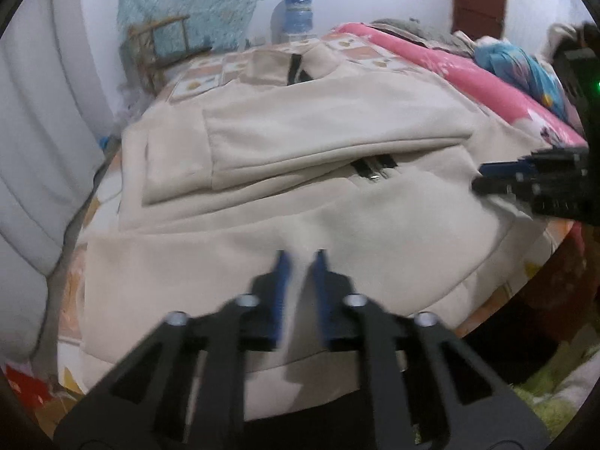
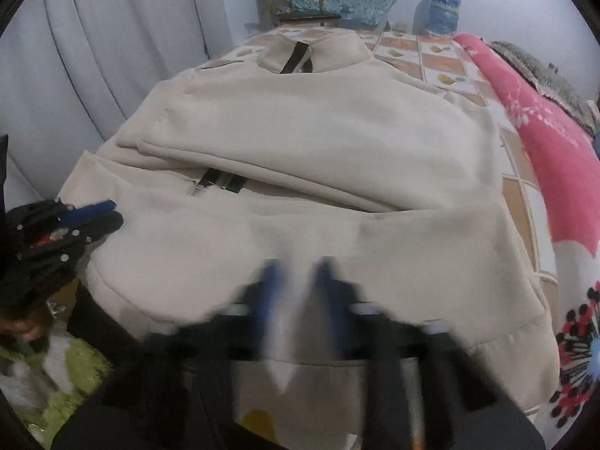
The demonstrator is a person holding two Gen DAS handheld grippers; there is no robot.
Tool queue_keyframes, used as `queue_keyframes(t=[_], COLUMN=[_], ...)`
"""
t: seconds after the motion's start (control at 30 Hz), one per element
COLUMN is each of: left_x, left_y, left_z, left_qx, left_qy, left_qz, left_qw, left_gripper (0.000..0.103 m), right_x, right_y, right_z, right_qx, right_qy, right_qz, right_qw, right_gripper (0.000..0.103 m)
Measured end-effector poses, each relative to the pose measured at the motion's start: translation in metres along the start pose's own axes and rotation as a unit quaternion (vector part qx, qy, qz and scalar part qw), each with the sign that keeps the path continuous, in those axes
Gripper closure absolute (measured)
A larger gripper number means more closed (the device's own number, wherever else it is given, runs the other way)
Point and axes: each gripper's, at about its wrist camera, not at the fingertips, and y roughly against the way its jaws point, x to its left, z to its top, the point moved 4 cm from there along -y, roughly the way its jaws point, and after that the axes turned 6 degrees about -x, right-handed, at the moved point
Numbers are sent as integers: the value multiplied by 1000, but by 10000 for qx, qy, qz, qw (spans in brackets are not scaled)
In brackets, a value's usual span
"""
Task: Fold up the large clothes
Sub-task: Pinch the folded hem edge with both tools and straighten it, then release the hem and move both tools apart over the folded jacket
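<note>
Cream zip-front fleece jacket (image 1: 300, 142) spread over tile-patterned bed cover (image 2: 442, 56). Left gripper (image 1: 300, 258) and right gripper (image 2: 298, 266) levelled above near hem, jaws slightly apart, gripping nothing.

Cream zip-front jacket (image 1: 300, 142) (image 2: 318, 142) lies flat on the bed, front side up, collar at the far end, hem nearest the cameras. Both sleeves are folded inward across the chest, one overlapping the other. Black zipper shows at the collar and in a short gap below the folded sleeves. Lower body panel is spread smooth; hem reaches the bed's near edge.
</note>
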Motion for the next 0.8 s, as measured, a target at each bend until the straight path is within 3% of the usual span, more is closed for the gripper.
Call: queue_keyframes(t=[0.1, 0.27, 0.43, 0.57, 0.8], left_x=[3, 14, 11, 9, 4], left_y=[9, 37, 2, 13, -18], left_z=[8, 36, 23, 30, 16], left_qx=[-134, -801, -565, -821, -559], left_qy=[11, 192, 69, -68, -218], left_qz=[11, 111, 268, 379, 573], left_qw=[9999, 9965, 9980, 9959, 9966], left_gripper=[102, 102, 102, 102, 101], right_x=[2, 1, -8, -5, -13], right_y=[9, 43, 1, 16, -21], right_z=[6, 34, 25, 33, 24], right_qx=[-136, -805, -454, -698, -641], right_qy=[32, -21, -111, -58, -30], right_qz=[-46, -121, -149, -225, -478], right_qw=[9999, 9967, 9988, 9973, 9968], right_gripper=[99, 99, 99, 99, 100])
